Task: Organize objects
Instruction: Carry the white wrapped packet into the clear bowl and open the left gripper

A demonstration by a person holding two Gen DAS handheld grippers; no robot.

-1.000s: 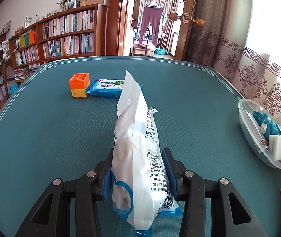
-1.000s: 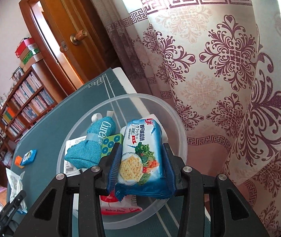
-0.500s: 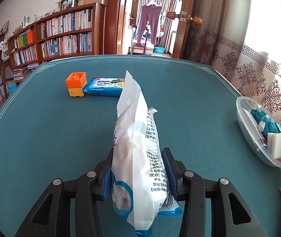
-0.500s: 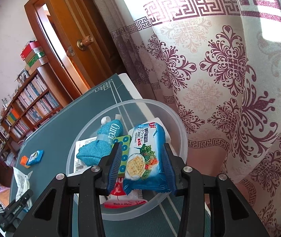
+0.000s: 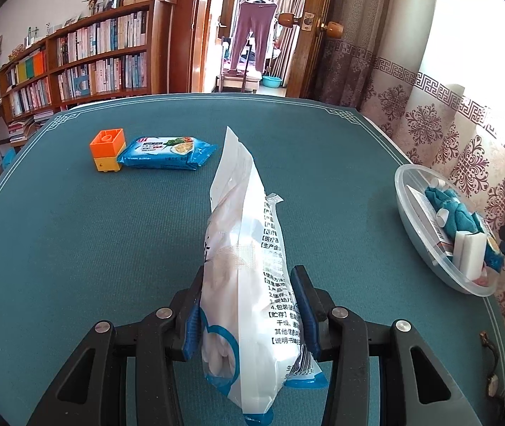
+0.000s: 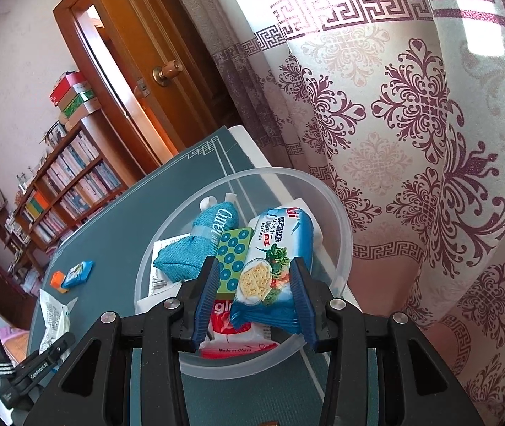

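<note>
Teal cloth covers the table (image 5: 110, 255) in the left wrist view, where the left gripper (image 5: 249, 305) squeezes one white bag (image 5: 249, 266) from both sides, with wide open room ahead, one orange block (image 5: 107, 149) touching one blue cracker pack (image 5: 167, 152) far off, and the clear bowl (image 5: 412, 220) at the right edge. Only the right wrist view looks down into that bowl (image 6: 337, 213) by the curtain (image 6: 412, 124), where the right gripper (image 6: 254, 294) pinches a second cracker pack (image 6: 273, 259) over one teal cloth roll (image 6: 199, 248) and one green dotted card (image 6: 233, 262).
</note>
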